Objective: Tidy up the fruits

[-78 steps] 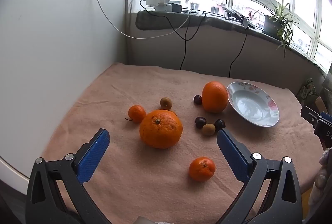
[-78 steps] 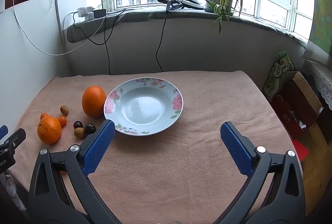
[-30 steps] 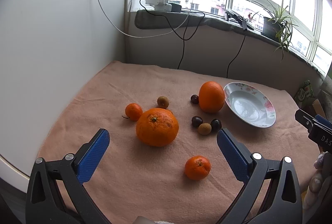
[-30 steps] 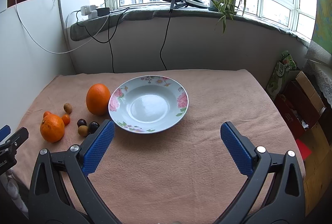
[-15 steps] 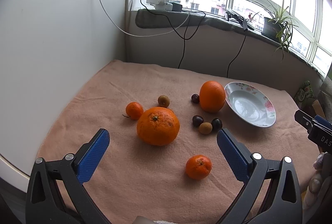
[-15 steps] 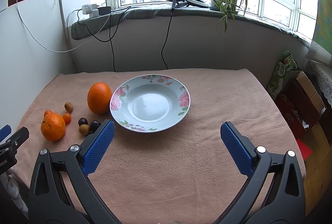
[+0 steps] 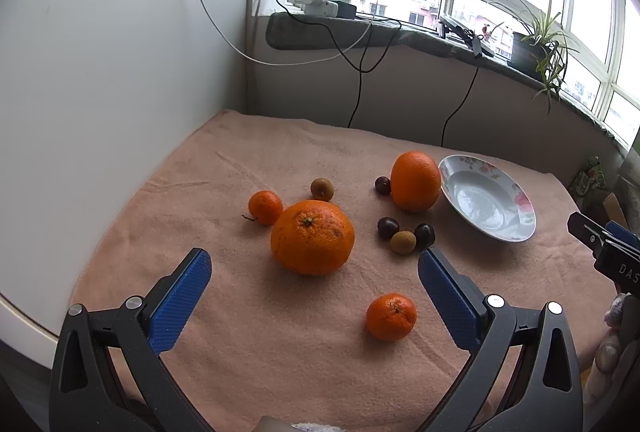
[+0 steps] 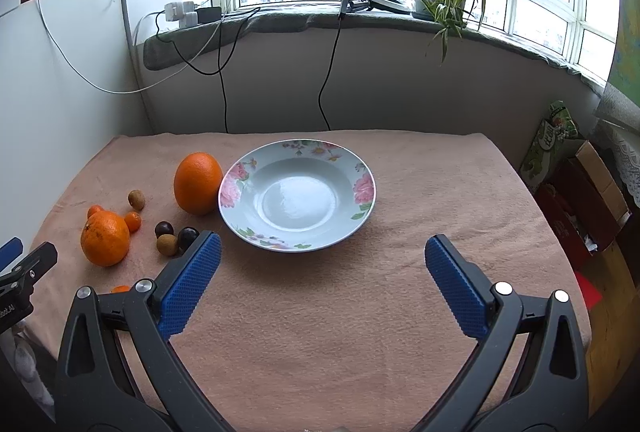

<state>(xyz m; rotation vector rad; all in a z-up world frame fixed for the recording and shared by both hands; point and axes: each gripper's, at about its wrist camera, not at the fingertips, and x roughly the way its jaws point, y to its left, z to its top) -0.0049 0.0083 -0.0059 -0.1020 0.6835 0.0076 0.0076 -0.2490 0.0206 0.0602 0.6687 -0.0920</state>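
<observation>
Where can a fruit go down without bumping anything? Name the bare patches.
Free: inside the plate, and the cloth right of it and in front, by the right gripper. Crowded: left of the plate, around both big oranges.

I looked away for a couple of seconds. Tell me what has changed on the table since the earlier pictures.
Nothing was gripped or released. Only the cameras drifted a little, so the scene sits slightly differently in each view. The left gripper and right gripper stay open and empty above the cloth. The plate is still empty, and the big orange, the oval orange and the small fruits lie where they were.
</observation>
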